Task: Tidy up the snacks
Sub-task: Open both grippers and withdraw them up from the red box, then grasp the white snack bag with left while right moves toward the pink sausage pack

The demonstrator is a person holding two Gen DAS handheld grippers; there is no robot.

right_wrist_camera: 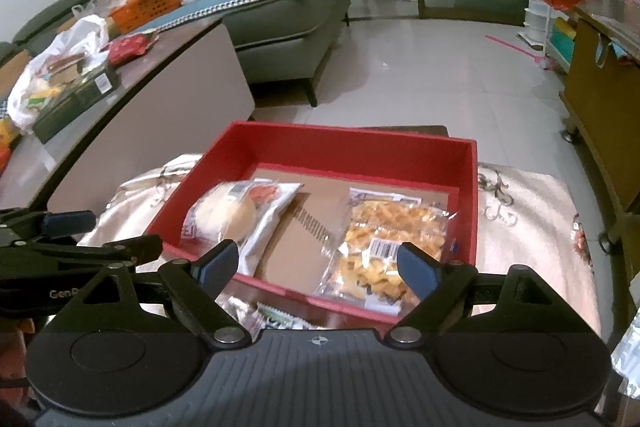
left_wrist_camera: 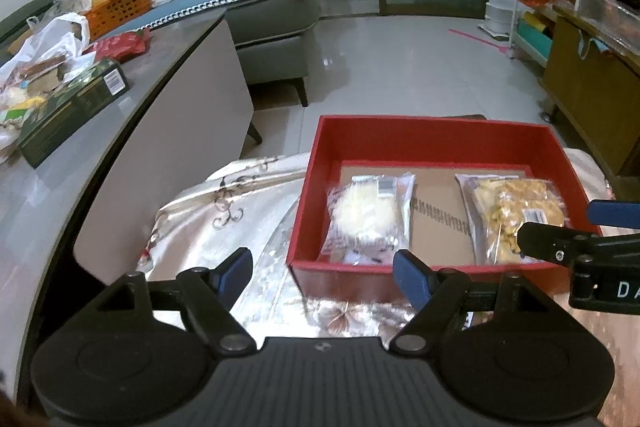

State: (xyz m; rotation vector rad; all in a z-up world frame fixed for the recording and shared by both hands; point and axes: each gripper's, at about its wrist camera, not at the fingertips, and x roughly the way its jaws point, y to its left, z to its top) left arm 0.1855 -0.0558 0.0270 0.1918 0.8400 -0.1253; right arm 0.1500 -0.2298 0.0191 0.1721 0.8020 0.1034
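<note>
Lying in the red box (right_wrist_camera: 332,147): bun packet (right_wrist_camera: 236,215), yellow-snack bag (right_wrist_camera: 384,239)

Glossy white tile floor (left_wrist_camera: 400,67), grey sofa (left_wrist_camera: 276,27), wooden cabinet (left_wrist_camera: 592,87).

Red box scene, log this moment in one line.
red cardboard box: two clear snack packets inside | left gripper: open, empty | right gripper: open, empty

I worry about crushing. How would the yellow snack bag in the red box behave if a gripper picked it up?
The yellow snack bag looks like thin clear film around loose crisp pieces, so it probably sags and crinkles. It seems light for its size. The glossy film may slip, and a hard pinch could break the pieces.
</note>
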